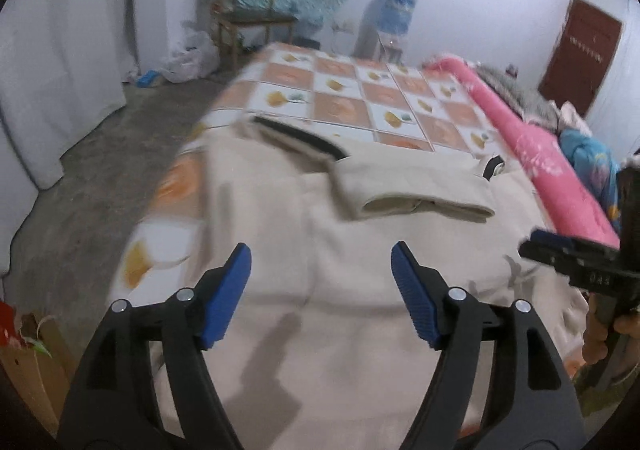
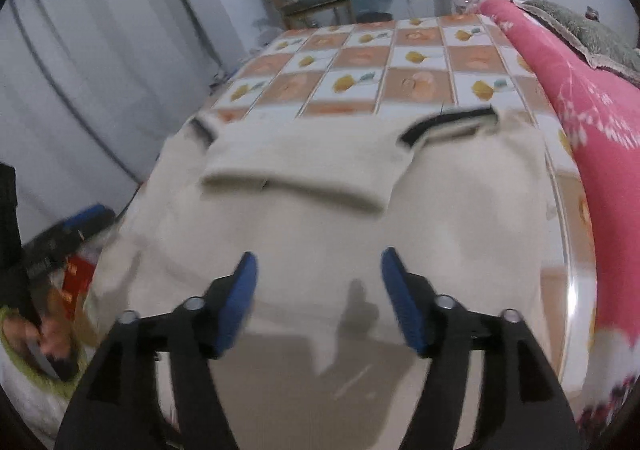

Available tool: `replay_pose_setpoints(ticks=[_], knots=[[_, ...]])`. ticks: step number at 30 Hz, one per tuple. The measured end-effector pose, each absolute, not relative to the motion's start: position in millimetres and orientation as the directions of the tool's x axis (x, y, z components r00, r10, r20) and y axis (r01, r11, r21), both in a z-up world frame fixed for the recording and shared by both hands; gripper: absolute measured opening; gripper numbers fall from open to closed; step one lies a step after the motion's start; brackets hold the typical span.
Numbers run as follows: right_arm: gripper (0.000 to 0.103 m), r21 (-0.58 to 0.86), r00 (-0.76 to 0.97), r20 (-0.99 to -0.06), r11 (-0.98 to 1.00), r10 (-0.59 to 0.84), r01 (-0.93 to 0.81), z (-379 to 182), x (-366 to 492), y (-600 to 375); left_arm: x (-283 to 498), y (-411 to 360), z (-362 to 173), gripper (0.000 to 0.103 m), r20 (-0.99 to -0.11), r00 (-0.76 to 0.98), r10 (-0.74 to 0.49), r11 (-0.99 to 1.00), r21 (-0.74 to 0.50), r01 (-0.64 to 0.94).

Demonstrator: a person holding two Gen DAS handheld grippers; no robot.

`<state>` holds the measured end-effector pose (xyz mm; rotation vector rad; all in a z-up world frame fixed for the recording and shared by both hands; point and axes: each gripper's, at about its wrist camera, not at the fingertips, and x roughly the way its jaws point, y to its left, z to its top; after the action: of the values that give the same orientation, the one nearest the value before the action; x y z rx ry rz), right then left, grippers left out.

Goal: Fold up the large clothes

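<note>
Your left gripper [image 1: 320, 290] and right gripper [image 2: 316, 302] both hang wide open above the one cream fabric garment [image 1: 360, 270], holding and touching nothing. That garment lies spread on the desk with the orange-and-white checked fruit-print cover [image 1: 352, 90], its two black-trimmed cuffs [image 2: 448, 126] at the far edge and a sleeve folded across its middle. Bare cover lies beyond it, concrete floor [image 1: 132, 138] left, one pink floral quilt [image 2: 580, 110] along the right edge.

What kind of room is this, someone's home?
Probably a lived-in bedroom: a pink quilt on bedding beside the tiled-pattern table, a wooden chair, and a water dispenser by the wall.
</note>
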<state>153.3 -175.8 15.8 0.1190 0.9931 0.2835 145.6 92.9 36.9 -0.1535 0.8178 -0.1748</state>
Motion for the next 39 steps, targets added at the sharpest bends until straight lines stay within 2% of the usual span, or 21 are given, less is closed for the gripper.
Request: replay_pose_setpoints(ticks=[3,6,7,12,17,23,27,28,32,34,37,39], knots=[[0.077,0.224,0.485,-0.820,0.950,0.304,-0.218,0.2,123.3,-168.2,108.3,123.2,30.6,0.071,-0.699,0.687,-0.199,0.971,-0.234,0.044],[0.079,0.199,0.448,-0.854,0.962,0.263,-0.185,-30.7,110.0,-163.2,85.8,143.8,17.0,0.071,-0.706,0.682,-0.192,0.966,-0.258,0.005],[0.084,0.179,0.493,-0.834,0.966,0.249,-0.185,-29.4,104.2,-161.4,82.7,147.7,12.8,0.071,-0.710,0.677,-0.194,0.964,-0.265,-0.002],[0.087,0.123,0.470,-0.858,0.972,0.205,-0.199,-31.8,107.2,-151.2,88.1,157.5,0.2,0.071,-0.711,0.672,-0.207,0.955,-0.296,-0.018],[0.087,0.159,0.453,-0.859,0.965,0.240,-0.208,-31.5,111.2,-158.6,108.4,155.7,-11.7,0.059,-0.716,0.658,-0.236,0.945,-0.327,-0.018],[0.087,0.196,0.451,-0.852,0.961,0.266,-0.196,-31.3,113.3,-160.5,126.1,157.2,-25.8,0.050,-0.767,0.617,-0.176,0.961,-0.269,-0.061],[0.087,0.197,0.448,-0.853,0.960,0.268,-0.200,-30.7,113.5,-160.6,131.8,161.9,-32.7,0.047,-0.771,0.604,-0.201,0.954,-0.294,-0.058],[0.087,0.200,0.446,-0.853,0.959,0.272,-0.201,-30.6,113.6,-161.1,130.4,162.4,-30.8,0.044,-0.759,0.611,-0.224,0.948,-0.315,-0.044],[0.087,0.213,0.444,-0.851,0.957,0.282,-0.199,-30.2,114.3,-163.2,121.7,164.9,-16.4,0.044,-0.660,0.644,-0.386,0.889,-0.453,0.068],[0.087,0.212,0.446,-0.849,0.956,0.282,-0.201,-30.6,114.1,-163.0,124.7,160.0,-16.4,0.044,-0.673,0.635,-0.378,0.899,-0.431,0.079],[0.087,0.209,0.449,-0.848,0.956,0.282,-0.204,-30.8,113.9,-162.3,138.6,153.0,-29.6,0.043,-0.759,0.594,-0.265,0.946,-0.323,0.010],[0.087,0.216,0.450,-0.846,0.955,0.287,-0.203,-30.7,113.8,-163.4,144.9,152.5,-34.7,0.040,-0.778,0.585,-0.230,0.955,-0.296,-0.018]])
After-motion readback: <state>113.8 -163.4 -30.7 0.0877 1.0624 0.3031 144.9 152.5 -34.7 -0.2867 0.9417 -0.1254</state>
